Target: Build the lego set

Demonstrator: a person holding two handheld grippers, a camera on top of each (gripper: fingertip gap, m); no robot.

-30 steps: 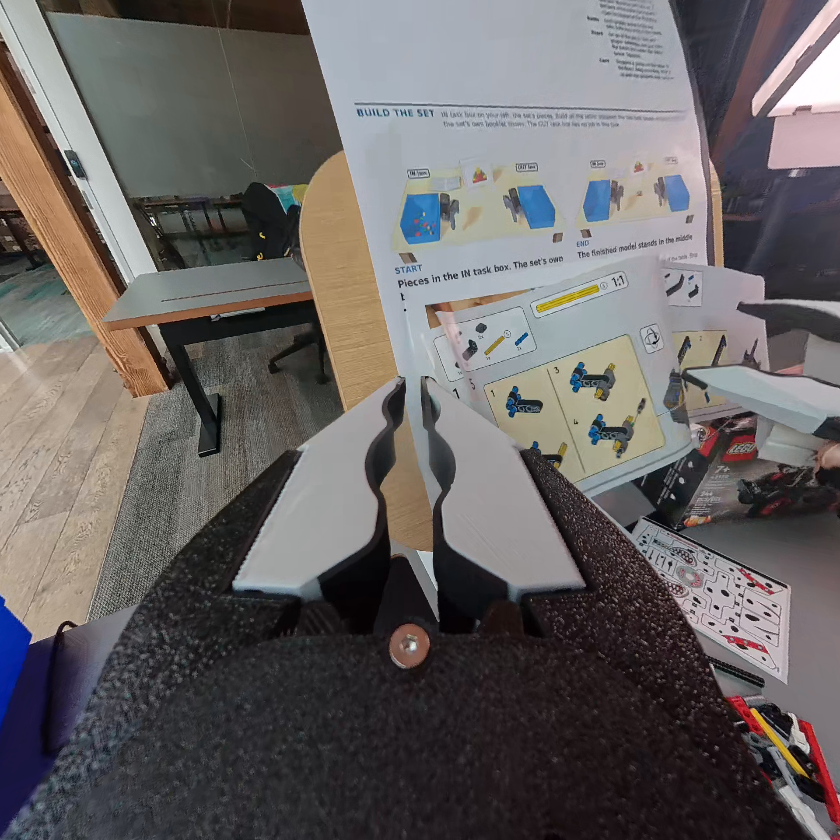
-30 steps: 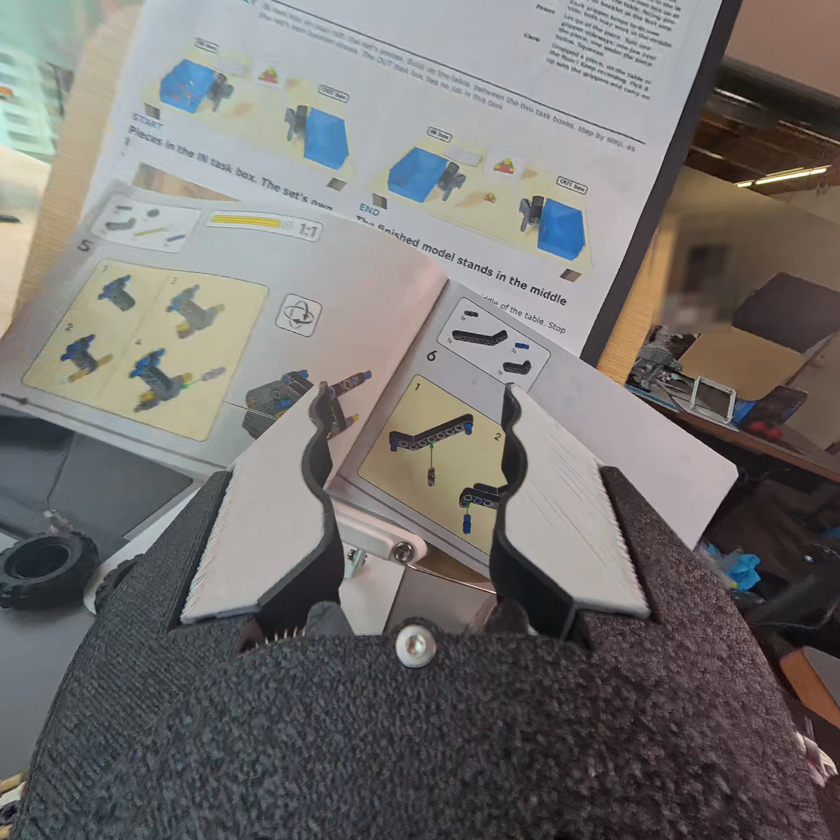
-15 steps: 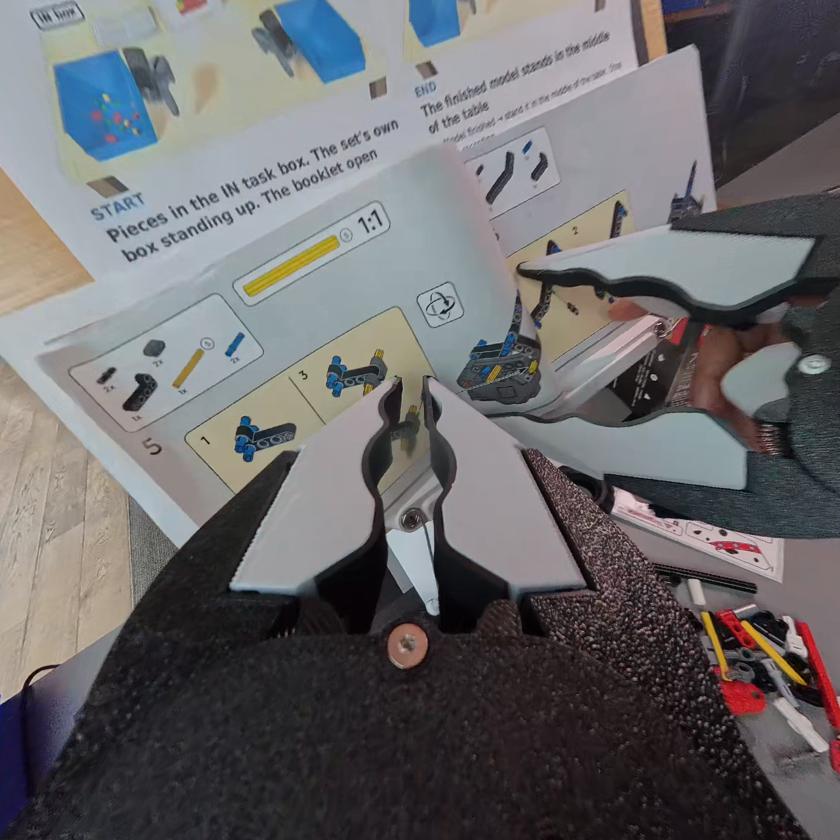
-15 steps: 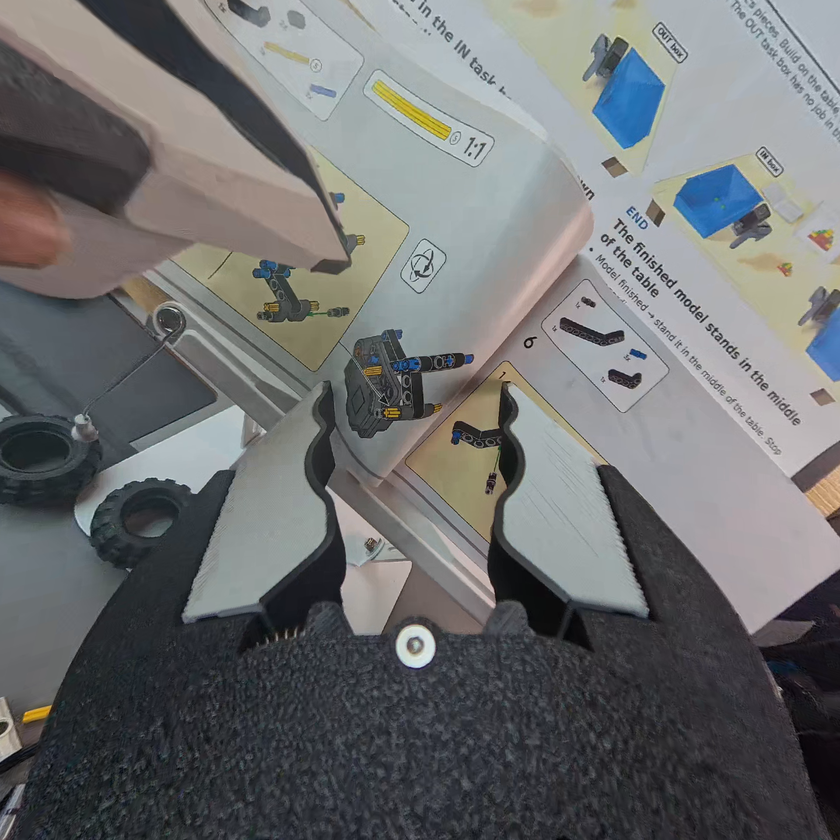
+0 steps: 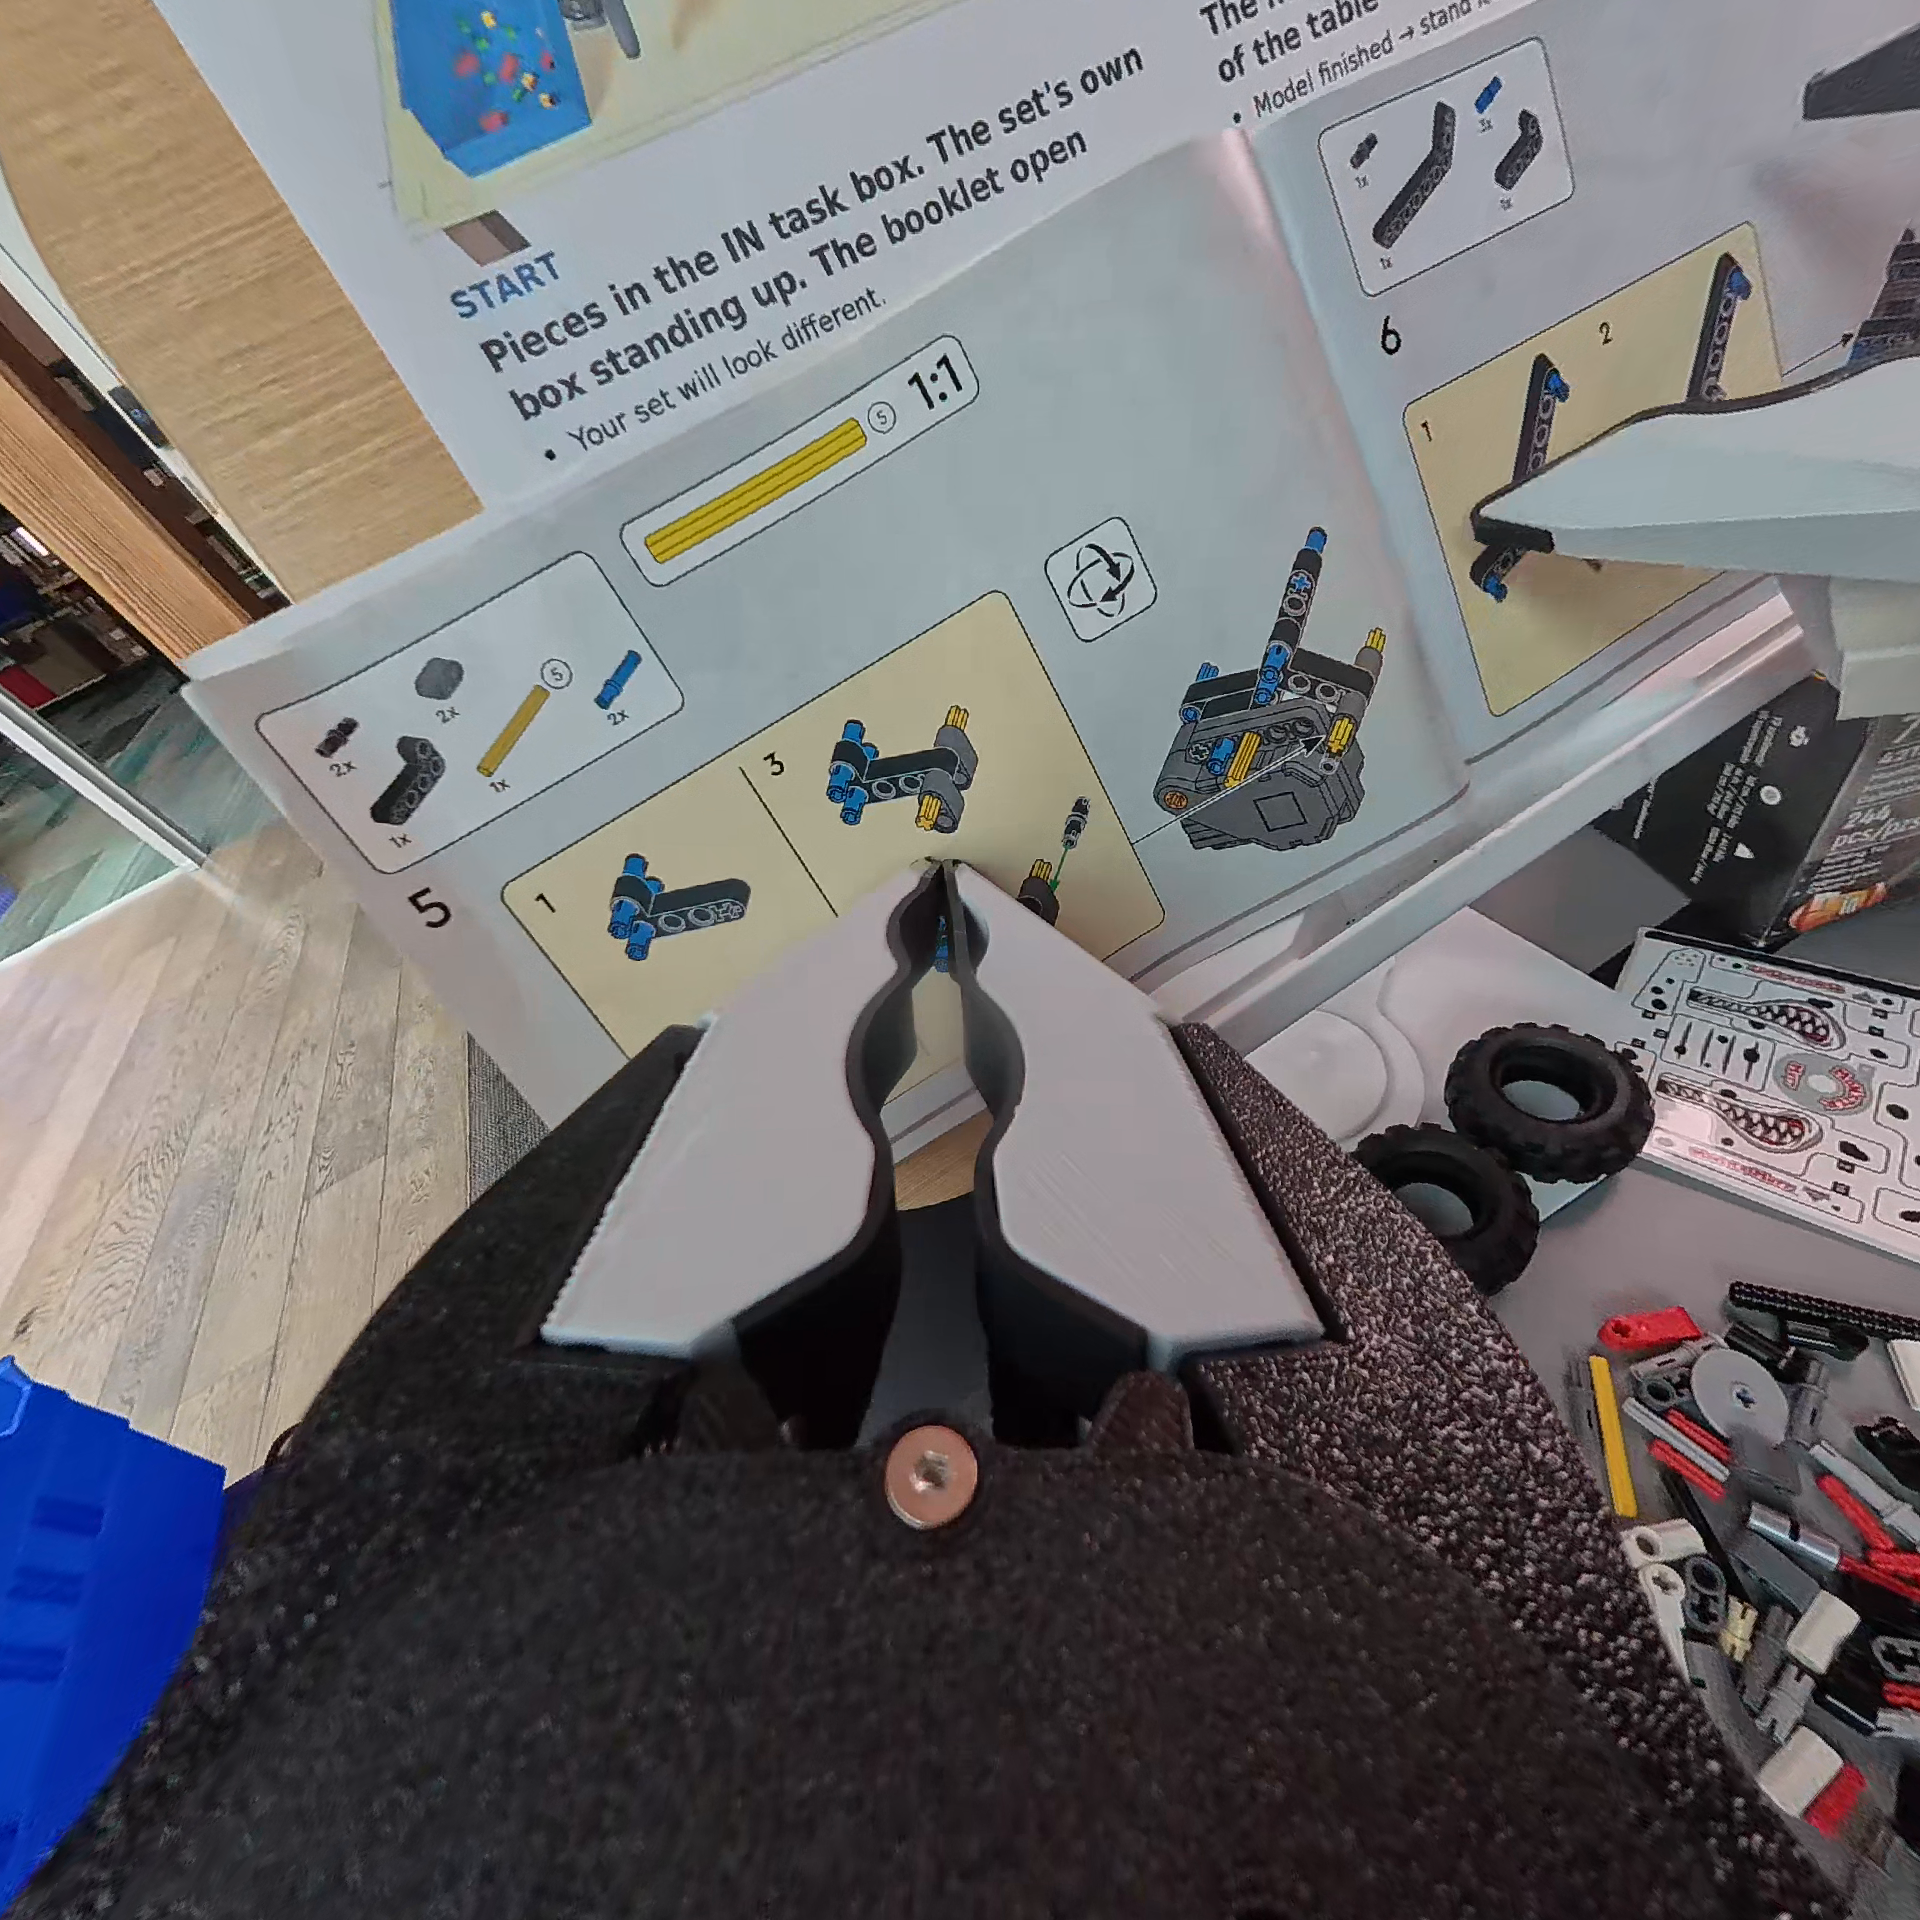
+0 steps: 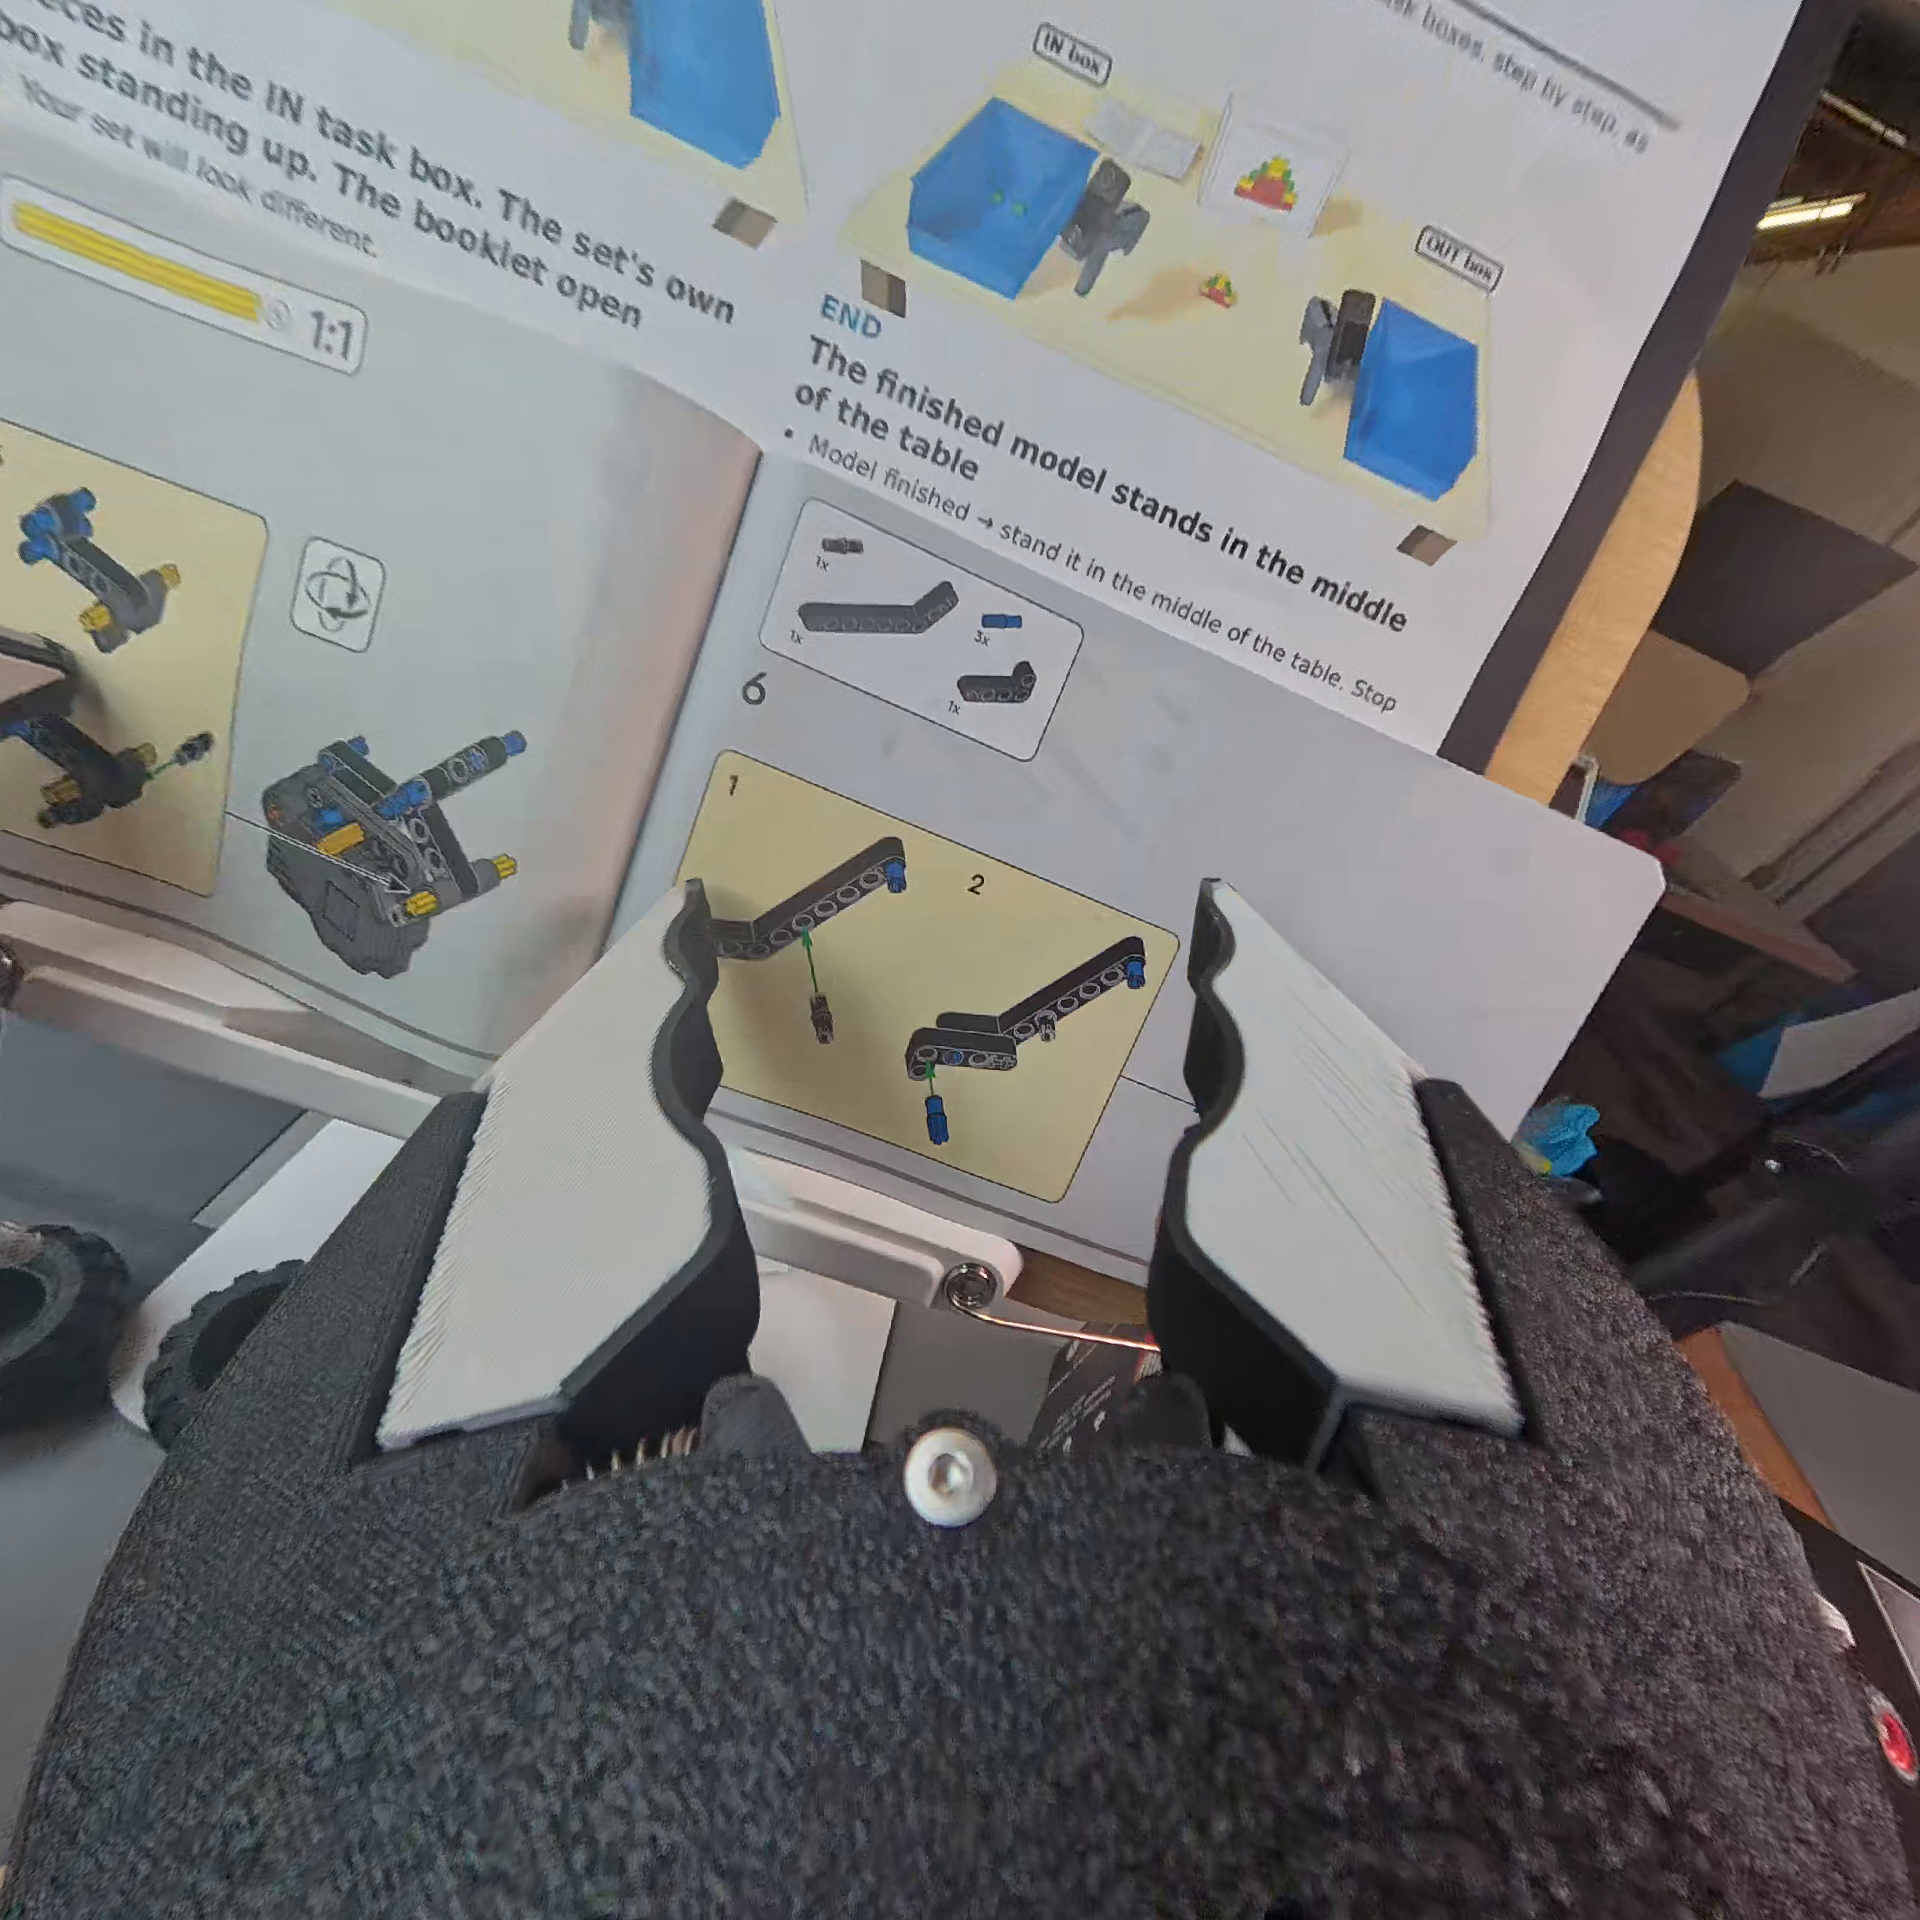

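Left wrist view:
- Left gripper (image 5: 940, 868): fingers pressed together at the tips, nothing between them; tips right at the lower edge of the booklet's left page, contact not certain.
- Booklet (image 5: 1039, 436): open, propped upright on a white stand (image 5: 1558, 769), in front of a printed sheet (image 5: 790, 135).
- Right gripper: one pale finger (image 5: 1704, 488) over the booklet's right page.
- Two black tyres (image 5: 1548, 1101), touching, on the table below the stand.
- Sticker sheet (image 5: 1787, 1070): flat, just right of the tyres.
- Loose lego pieces (image 5: 1766, 1475): heap at the right edge, near the gripper body.
- Blue box (image 5: 73, 1538): lower left corner.

Right wrist view:
- Right gripper (image 6: 951, 904): fingers spread wide, holding nothing, pointed at the booklet's (image 6: 1299, 842) right page.
- Stand (image 6: 873, 1247): under the booklet.
- Tyres (image 6: 197, 1351): lower left, partly hidden.
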